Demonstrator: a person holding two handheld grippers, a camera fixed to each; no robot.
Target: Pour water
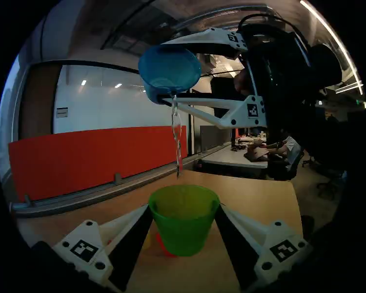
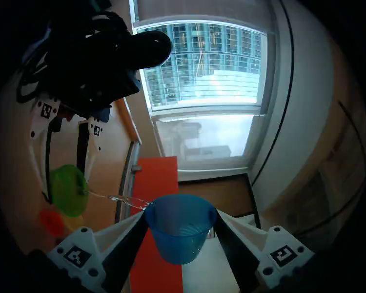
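My left gripper [image 1: 183, 219] is shut on a green cup [image 1: 184, 222], held upright just above the wooden table [image 1: 251, 195]. Above it, the right gripper [image 1: 175, 73] holds a blue cup [image 1: 169, 72] tipped over, and a thin stream of water [image 1: 176, 139] falls from its rim toward the green cup. In the right gripper view, my right gripper [image 2: 180, 229] is shut on the blue cup [image 2: 179, 227], water [image 2: 119, 198] runs off its rim toward the green cup [image 2: 67, 190], and the left gripper [image 2: 68, 146] grips that cup.
Small red and yellow objects [image 1: 159, 242] lie on the table beside the green cup. A red wall panel [image 1: 85, 156] and a metal rail [image 1: 110, 188] run along the table's far edge. People sit at desks [image 1: 261, 149] behind. A large window [image 2: 207, 97] is in the right gripper view.
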